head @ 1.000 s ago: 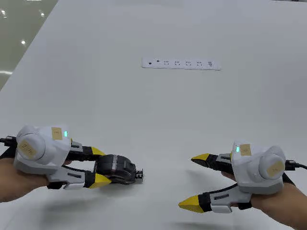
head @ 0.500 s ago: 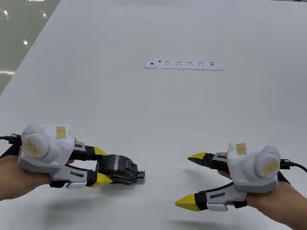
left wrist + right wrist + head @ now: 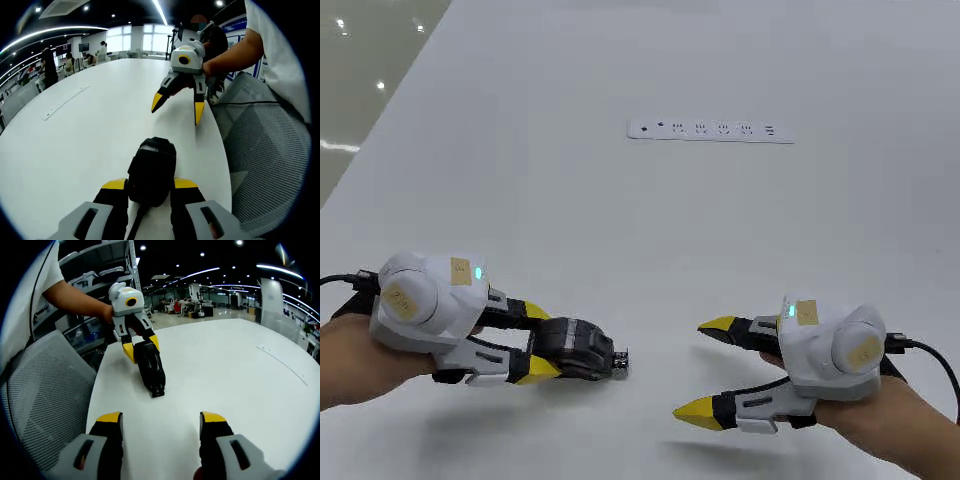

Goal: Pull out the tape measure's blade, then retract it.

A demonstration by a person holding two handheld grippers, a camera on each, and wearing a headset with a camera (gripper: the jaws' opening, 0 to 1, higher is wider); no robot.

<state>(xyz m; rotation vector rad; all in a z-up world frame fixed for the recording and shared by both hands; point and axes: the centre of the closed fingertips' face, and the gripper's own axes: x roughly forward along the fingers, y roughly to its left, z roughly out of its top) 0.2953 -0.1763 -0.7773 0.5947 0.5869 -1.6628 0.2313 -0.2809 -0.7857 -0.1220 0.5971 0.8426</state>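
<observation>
A black tape measure (image 3: pixel 578 348) lies on the white table, its blade tip (image 3: pixel 620 360) pointing right. My left gripper (image 3: pixel 537 340) is shut on its case, the yellow-tipped jaws pressing both sides; the case (image 3: pixel 152 169) sits between the fingers in the left gripper view. My right gripper (image 3: pixel 708 368) stands open to the right of the tape, apart from it, with nothing between its jaws. In the right gripper view the tape measure (image 3: pixel 151 366) lies ahead of the open gripper (image 3: pixel 159 418), held by the left gripper (image 3: pixel 141 347).
A white power strip (image 3: pixel 710 130) lies flat farther back on the table. The table's near edge runs close behind both hands, with a grey mesh chair (image 3: pixel 40 400) beside it. Open table surface lies between the grippers and the strip.
My right gripper has moved a little left toward the tape measure. The left gripper keeps its hold on the case; the camera has shifted slightly.
</observation>
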